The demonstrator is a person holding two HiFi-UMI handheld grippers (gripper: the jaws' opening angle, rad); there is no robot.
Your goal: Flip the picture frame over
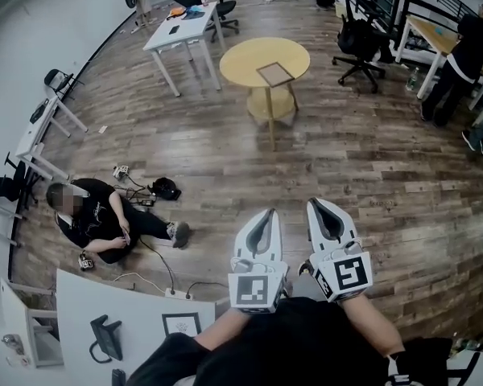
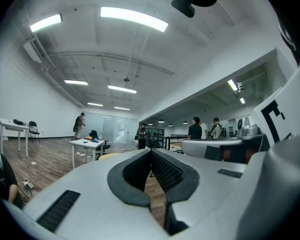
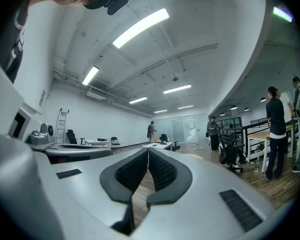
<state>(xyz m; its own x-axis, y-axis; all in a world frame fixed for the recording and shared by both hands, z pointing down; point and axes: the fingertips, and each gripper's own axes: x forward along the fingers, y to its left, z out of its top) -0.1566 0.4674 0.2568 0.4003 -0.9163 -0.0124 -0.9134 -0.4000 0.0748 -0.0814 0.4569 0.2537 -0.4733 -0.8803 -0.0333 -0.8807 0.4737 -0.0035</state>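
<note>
The picture frame (image 1: 275,74) lies flat on a round yellow table (image 1: 241,59), far ahead across the wooden floor. Both grippers are held level close to the person's body, side by side, and point toward that table. My left gripper (image 1: 266,213) is shut, its ribbed pads meeting at the tips (image 2: 151,150) with nothing between them. My right gripper (image 1: 316,203) is shut and empty as well (image 3: 148,149). The yellow table's edge shows just past the jaws in the left gripper view (image 2: 109,155) and in the right gripper view (image 3: 195,156).
A person (image 1: 97,215) sits on the floor at the left among cables (image 1: 149,195). A white desk (image 1: 181,26) and black office chairs (image 1: 358,43) flank the round table. A standing person (image 1: 459,55) is at the far right. A white table (image 1: 145,312) holding a small frame (image 1: 181,324) is near left.
</note>
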